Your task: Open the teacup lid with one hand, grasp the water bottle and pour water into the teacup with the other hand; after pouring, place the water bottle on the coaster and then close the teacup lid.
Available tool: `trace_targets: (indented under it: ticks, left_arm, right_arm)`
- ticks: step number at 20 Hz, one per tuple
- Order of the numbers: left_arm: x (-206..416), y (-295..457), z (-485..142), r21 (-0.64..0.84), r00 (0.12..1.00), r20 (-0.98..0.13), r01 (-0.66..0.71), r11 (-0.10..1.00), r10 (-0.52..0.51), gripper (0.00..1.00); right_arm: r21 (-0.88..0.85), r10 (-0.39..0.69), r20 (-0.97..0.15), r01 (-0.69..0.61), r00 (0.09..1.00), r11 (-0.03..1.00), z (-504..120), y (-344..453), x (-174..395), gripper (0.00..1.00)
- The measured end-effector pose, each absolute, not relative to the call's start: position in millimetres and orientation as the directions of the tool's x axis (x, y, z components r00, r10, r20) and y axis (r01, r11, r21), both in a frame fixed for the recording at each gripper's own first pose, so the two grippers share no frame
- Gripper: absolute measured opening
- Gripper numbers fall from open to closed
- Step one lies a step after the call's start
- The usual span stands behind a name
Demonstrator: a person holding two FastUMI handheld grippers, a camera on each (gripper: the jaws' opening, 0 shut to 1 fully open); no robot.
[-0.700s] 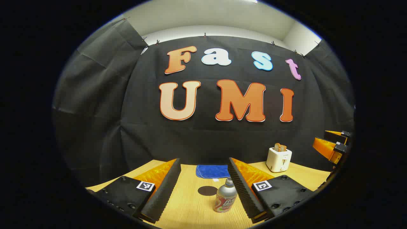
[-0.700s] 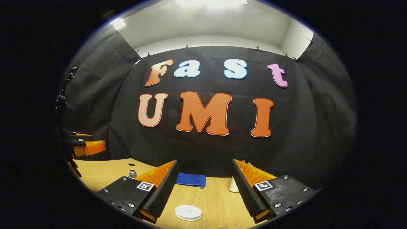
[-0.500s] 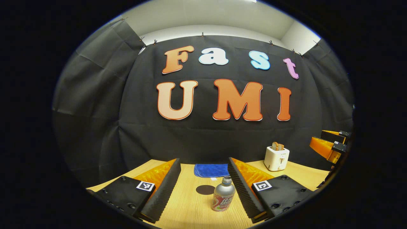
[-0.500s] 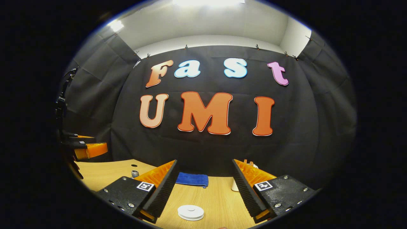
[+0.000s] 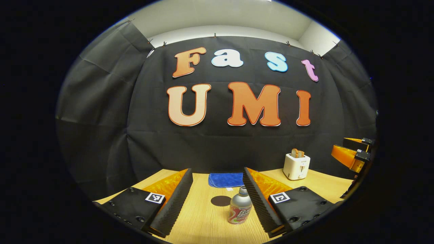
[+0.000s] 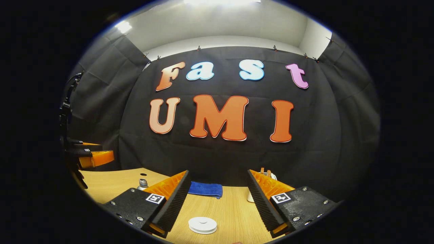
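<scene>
The bottle (image 5: 239,210) stands upright on the table (image 5: 203,220), long axis vertical, neck up. In the left gripper view it sits between the spread fingers of the left gripper (image 5: 217,200), close beside the right-hand finger (image 5: 256,200); whether it touches that finger I cannot tell. A dark round coaster (image 5: 220,201) lies just behind it, a blue cloth (image 5: 225,180) farther back and a toaster (image 5: 296,166) off right. The right gripper (image 6: 217,203) is also wide open, holding nothing, with the white lid (image 6: 202,225) lying flat on the table between its fingers, near the bottom edge. The cup under the lid is hard to make out. There the bottle's neck alone peeks over the left finger (image 6: 171,200).
</scene>
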State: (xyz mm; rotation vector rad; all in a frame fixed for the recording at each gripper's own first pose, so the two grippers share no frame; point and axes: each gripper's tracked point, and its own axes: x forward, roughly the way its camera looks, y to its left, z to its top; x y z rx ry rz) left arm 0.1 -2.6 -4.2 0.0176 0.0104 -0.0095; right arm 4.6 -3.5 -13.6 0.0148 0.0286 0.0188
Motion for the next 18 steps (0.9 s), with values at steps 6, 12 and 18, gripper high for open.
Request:
trace_targets:
  ticks: [6,12,18]
  left_arm:
    - [3,-11,-12,0.026,1.000,-0.016,0.025,0.999,-0.024,0.96]
    - [4,-20,-25,0.023,0.999,-0.025,0.048,0.999,-0.048,0.96]
    - [0,-26,-41,0.038,0.997,-0.043,0.067,0.997,-0.066,0.97]
  right_arm:
    - [0.043,0.034,-0.062,-0.032,0.997,0.999,-31,-3,14,0.99]
    - [0.046,0.065,-0.144,-0.059,0.987,0.997,-70,8,23,0.99]
    - [0.069,0.101,-0.260,-0.086,0.960,0.994,-124,19,31,0.96]
